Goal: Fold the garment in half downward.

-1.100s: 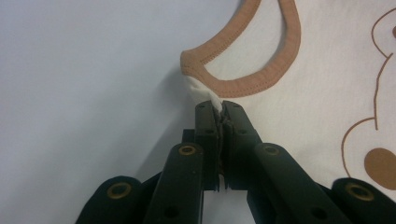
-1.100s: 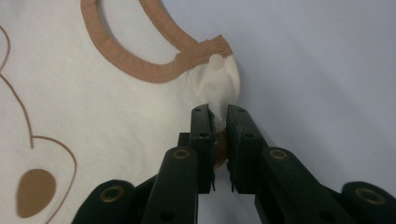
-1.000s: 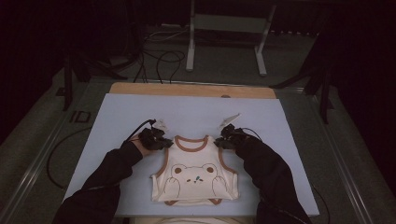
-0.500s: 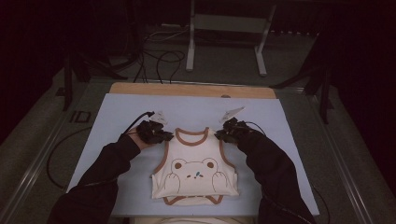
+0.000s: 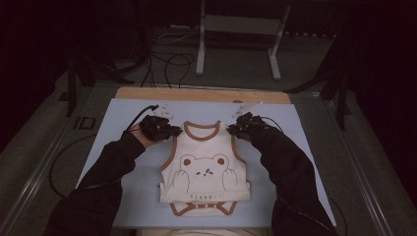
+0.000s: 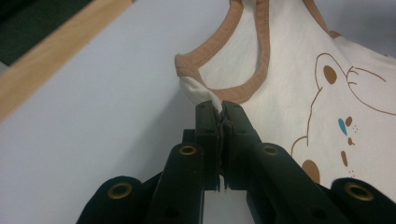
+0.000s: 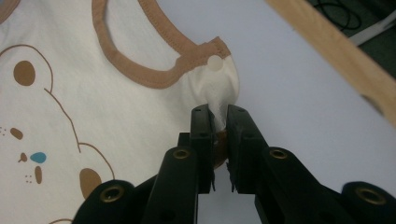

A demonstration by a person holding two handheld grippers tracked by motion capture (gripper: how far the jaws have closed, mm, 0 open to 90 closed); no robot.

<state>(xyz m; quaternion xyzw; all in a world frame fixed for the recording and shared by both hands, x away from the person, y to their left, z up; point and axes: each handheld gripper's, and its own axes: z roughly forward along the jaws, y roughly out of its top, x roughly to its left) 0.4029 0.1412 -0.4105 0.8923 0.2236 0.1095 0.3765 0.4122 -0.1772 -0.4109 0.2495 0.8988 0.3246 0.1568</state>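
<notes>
A cream baby bodysuit (image 5: 205,169) with brown trim and a bear print hangs by its shoulders over the pale blue table mat (image 5: 123,123), its lower part draped toward the near edge. My left gripper (image 5: 173,132) is shut on the bodysuit's left shoulder tab (image 6: 198,91); the cloth is pinched between the black jaws (image 6: 219,112). My right gripper (image 5: 231,130) is shut on the right shoulder tab (image 7: 218,88), with cream fabric bunched between its jaws (image 7: 218,116). A white snap (image 7: 214,62) shows on that tab.
A wooden strip (image 5: 196,93) borders the far edge of the mat. Black cables (image 5: 167,64) and a metal stand (image 5: 236,34) lie on the floor beyond. The person's dark sleeves (image 5: 98,182) come in from the near side.
Both grippers have risen with the bodysuit's shoulders, lifting its upper part off the mat; the bear print now hangs lower and the garment looks stretched longer.
</notes>
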